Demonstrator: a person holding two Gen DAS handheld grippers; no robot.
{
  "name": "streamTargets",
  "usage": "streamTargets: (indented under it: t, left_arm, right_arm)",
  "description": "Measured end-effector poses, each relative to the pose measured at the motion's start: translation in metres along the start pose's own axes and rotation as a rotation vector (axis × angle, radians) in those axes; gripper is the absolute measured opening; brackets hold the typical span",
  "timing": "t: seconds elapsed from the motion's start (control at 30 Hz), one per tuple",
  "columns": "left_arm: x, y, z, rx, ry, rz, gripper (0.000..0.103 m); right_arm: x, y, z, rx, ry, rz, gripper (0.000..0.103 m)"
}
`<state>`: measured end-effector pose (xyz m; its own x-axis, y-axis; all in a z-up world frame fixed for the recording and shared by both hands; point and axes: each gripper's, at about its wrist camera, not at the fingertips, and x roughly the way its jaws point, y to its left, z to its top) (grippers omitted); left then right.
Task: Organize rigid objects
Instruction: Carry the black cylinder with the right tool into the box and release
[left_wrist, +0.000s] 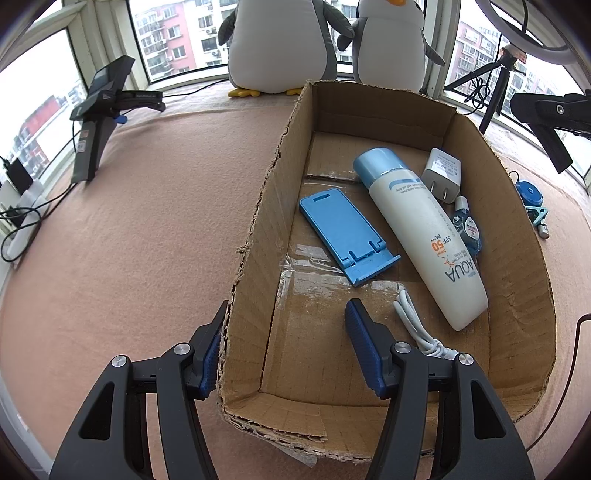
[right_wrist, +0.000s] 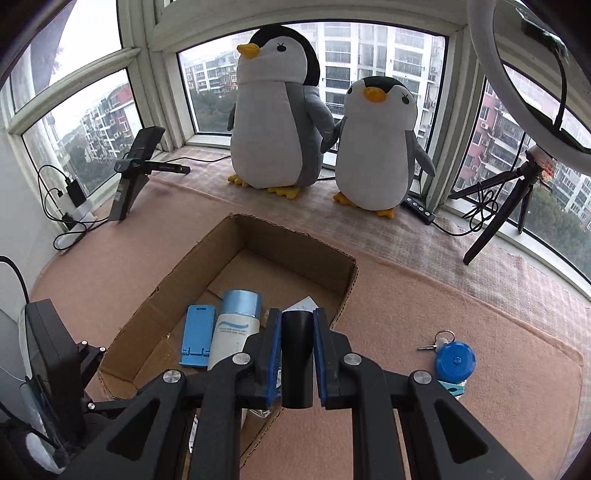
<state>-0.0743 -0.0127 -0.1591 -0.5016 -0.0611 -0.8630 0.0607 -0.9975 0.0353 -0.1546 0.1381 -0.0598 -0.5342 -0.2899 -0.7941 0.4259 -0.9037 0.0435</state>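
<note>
An open cardboard box lies on the pink cloth. Inside it are a blue phone stand, a white sunscreen bottle, a white charger plug, a small blue bottle and a white cable. My left gripper is open, its jaws on either side of the box's left wall at the near corner. My right gripper is shut on a black cylinder, held above the box's right wall. A blue round tape measure with keys lies outside the box on the right.
Two plush penguins stand at the window. A black phone holder stands at the left with cables. A tripod with a ring light stands at the right.
</note>
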Motion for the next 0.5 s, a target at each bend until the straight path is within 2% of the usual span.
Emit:
streamTargets:
  t: [0.5]
  left_arm:
    - [0.0, -0.001, 0.0, -0.001, -0.001, -0.002, 0.061]
  right_arm:
    - [0.039, 0.023, -0.002, 0.019, 0.071, 0.081, 0.015]
